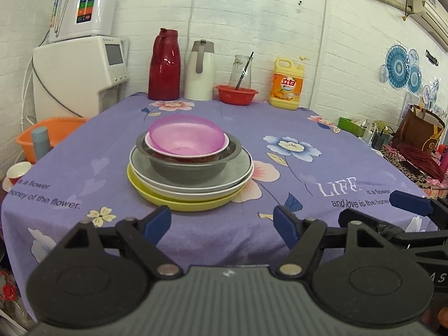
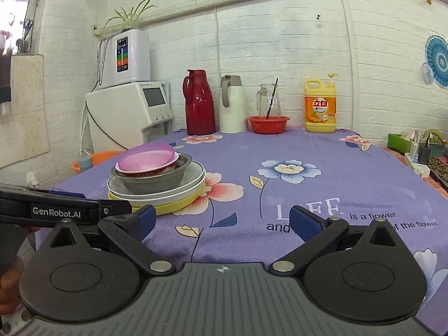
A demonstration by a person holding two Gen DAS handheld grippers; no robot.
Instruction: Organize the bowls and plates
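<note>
A surface (image 1: 350,173) covered by a purple flowered cloth fills both views. Beside its far left corner stands a white appliance (image 1: 81,75) with a second white unit (image 1: 86,5) on top, and an orange tub (image 1: 53,134) sits low next to it.

Along the far edge, left to right: a red jug (image 1: 164,65), a white jug (image 1: 200,71), a glass pitcher (image 1: 241,71) standing behind a red basket (image 1: 236,93), and a yellow detergent bottle (image 1: 287,84).

At the middle of the surface, toward the left side as seen from the right wrist, stands one stack of dishes. From the bottom up: a yellow plate (image 1: 179,203), a white plate (image 1: 193,187), a grey plate (image 1: 240,168), a metal bowl (image 1: 187,168), a white bowl with a red pattern (image 1: 190,155), and a translucent pink bowl (image 1: 184,135) tilted inside it.

The left tool (image 1: 222,224) hangs in front of the stack, near the close edge of the surface, its blue pads (image 1: 158,222) spread apart with nothing between them. The right tool (image 2: 221,221) is level with it on the right, its blue pads (image 2: 303,224) likewise apart and empty, pointing at bare cloth beside the stack. Neither tool touches a dish.
</note>
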